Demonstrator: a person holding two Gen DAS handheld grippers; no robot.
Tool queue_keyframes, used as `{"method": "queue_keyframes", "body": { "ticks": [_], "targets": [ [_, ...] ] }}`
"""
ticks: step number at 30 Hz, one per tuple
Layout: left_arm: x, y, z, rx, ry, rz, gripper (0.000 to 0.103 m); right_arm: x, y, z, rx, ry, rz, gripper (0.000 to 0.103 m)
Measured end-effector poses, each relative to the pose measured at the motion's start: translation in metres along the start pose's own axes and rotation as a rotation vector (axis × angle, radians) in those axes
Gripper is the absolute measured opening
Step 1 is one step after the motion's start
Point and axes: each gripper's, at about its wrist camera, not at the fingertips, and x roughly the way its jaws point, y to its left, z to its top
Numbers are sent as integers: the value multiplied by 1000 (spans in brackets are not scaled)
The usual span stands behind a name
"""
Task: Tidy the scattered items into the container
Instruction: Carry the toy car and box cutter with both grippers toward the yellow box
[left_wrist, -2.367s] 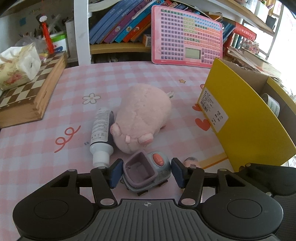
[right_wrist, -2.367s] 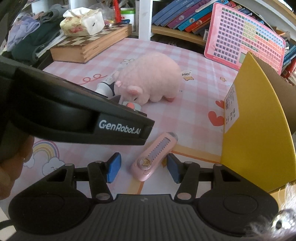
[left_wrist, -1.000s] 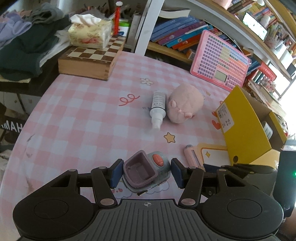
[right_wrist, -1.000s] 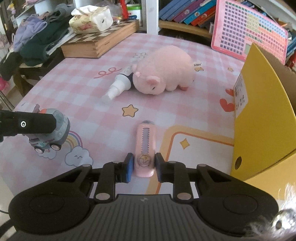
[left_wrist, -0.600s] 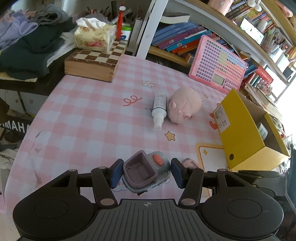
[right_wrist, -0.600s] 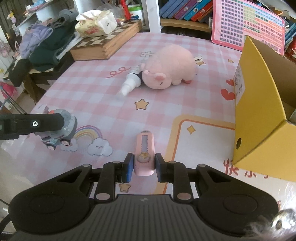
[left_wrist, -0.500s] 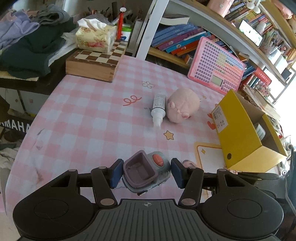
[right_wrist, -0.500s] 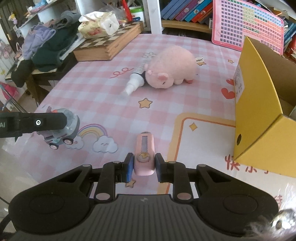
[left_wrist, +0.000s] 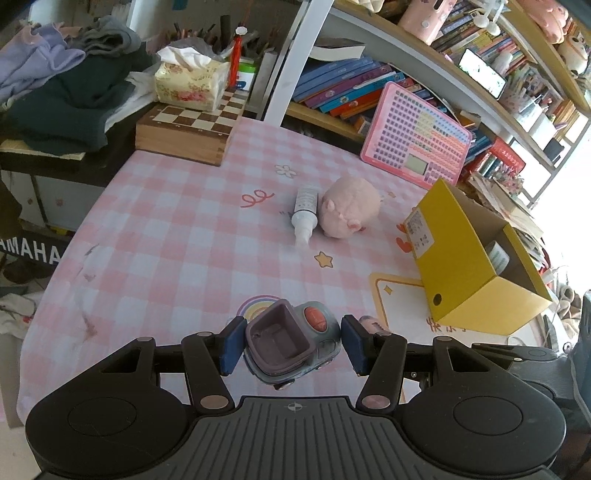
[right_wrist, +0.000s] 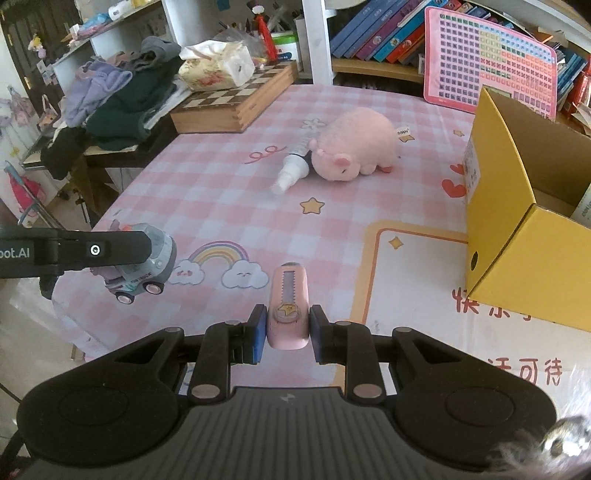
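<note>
My left gripper (left_wrist: 290, 343) is shut on a grey toy truck (left_wrist: 291, 341) with a purple bed and holds it above the table's near edge; the truck also shows in the right wrist view (right_wrist: 142, 267). My right gripper (right_wrist: 286, 332) is shut on a pink utility knife (right_wrist: 289, 302), held above the table. A pink plush pig (left_wrist: 349, 212) (right_wrist: 356, 146) and a white spray bottle (left_wrist: 304, 212) (right_wrist: 293, 170) lie side by side mid-table. The yellow cardboard box (left_wrist: 461, 262) (right_wrist: 517, 221) stands open at the right, with a bottle inside.
A wooden chessboard box (left_wrist: 188, 127) with a tissue pack (left_wrist: 190, 81) sits at the far left corner. A pink keyboard toy (left_wrist: 415, 147) leans against the bookshelf. Piled clothes (left_wrist: 62, 88) lie on a side table to the left.
Both grippers have lifted and drawn back from the table with their objects held. The right gripper closed on the pink knife early on. The pig and bottle have not moved.
</note>
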Motion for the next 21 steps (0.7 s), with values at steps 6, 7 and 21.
{"method": "queue_keyframes", "body": {
  "ticks": [6, 7, 21],
  "targets": [
    [-14, 1, -6, 3, -15, -10, 55, -14, 10, -5, -8, -31, 1, 23],
    [-16, 2, -7, 2, -19, -10, 55, -16, 12, -6, -10, -35, 0, 23],
    [-34, 1, -19, 31, -25, -66, 55, -41, 30, -23, -5, -69, -40, 23]
  ]
}}
